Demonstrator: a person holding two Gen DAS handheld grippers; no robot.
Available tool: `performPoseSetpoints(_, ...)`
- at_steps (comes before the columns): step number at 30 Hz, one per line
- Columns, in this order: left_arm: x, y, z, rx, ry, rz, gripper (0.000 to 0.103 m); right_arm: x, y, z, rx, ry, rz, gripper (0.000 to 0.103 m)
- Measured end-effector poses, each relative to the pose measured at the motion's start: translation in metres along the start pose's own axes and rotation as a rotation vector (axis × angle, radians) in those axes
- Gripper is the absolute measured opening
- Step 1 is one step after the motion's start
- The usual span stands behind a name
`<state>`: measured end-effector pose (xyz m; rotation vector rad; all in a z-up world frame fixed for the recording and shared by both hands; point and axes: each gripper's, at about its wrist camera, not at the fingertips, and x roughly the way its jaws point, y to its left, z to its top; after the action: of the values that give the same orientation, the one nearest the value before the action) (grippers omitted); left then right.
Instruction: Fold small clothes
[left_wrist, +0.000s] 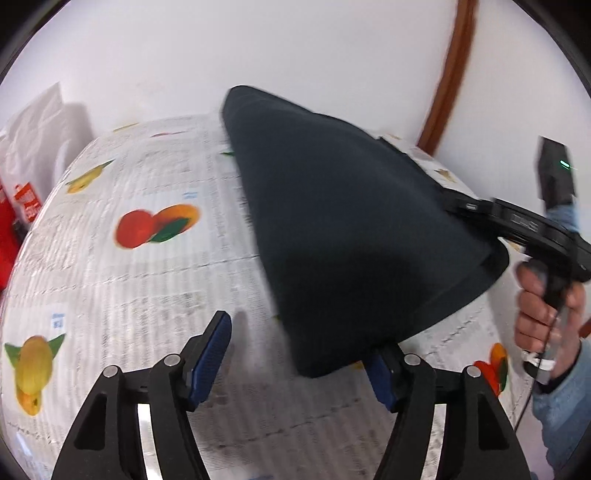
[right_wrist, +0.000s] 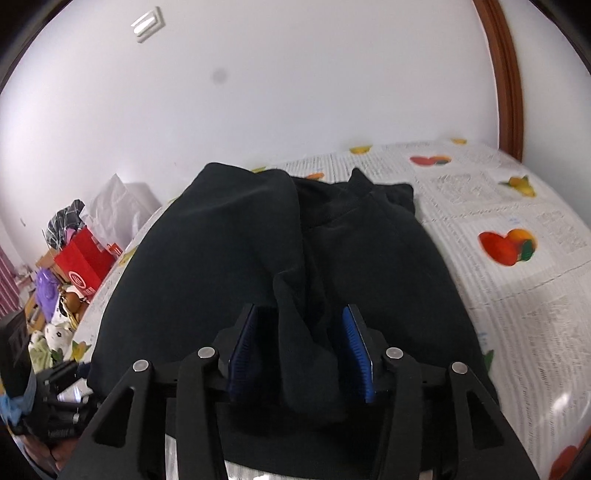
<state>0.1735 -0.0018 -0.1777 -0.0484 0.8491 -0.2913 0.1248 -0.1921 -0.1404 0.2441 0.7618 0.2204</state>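
White wall (right_wrist: 295, 92) rises behind the table, with a brown wooden frame (right_wrist: 506, 74) curving up at the right. We see the table (left_wrist: 110, 277) covered by a glossy cloth printed with newspaper-like text and bright fruit: oranges, lemons, pears.

We find the garment (right_wrist: 221, 258) to be soft, matte and very dark, almost black, with a thick fleecy look and a ribbed band at its far end. In the right wrist view it lies on the table, its long axis running away from us towards the wall, one half doubled over the other so a rounded fold stands at the far left. In the left wrist view a lifted part of it (left_wrist: 351, 221) hangs as a broad cone, wide at the near edge and narrowing towards the wall.

We see our left gripper (left_wrist: 299, 354) with its jaws spread apart; the garment's hem drapes over the right blue pad while the left pad stands clear, so nothing is pinched. Our right gripper (right_wrist: 299, 350) has its jaws parted too, with a ridge of the fabric standing between the ribbed blue pads, neither pressing on it.

Beyond the table's left edge, a red paper bag (right_wrist: 85, 266) stands open among a heap of bags and clutter; we cannot tell its contents.
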Motion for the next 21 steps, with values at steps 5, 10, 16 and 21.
performPoseSetpoints(5, 0.022, -0.016, 0.009, 0.002, 0.044, 0.023, 0.066, 0.025, -0.006, 0.006, 0.101, 0.046, 0.032, 0.043)
performPoseSetpoints(10, 0.026, -0.020, 0.011, 0.012, 0.058, 0.090, 0.071, 0.023, 0.008, 0.014, 0.040, 0.032, 0.022, 0.012)
performPoseSetpoints(16, 0.026, -0.019, 0.010, 0.013, 0.054, 0.094, 0.071, -0.061, -0.008, 0.010, 0.025, -0.284, 0.039, 0.010)
performPoseSetpoints(21, 0.027, -0.020, 0.010, 0.020, 0.049, 0.099, 0.072, -0.056, -0.051, -0.008, 0.113, -0.203, -0.063, 0.010)
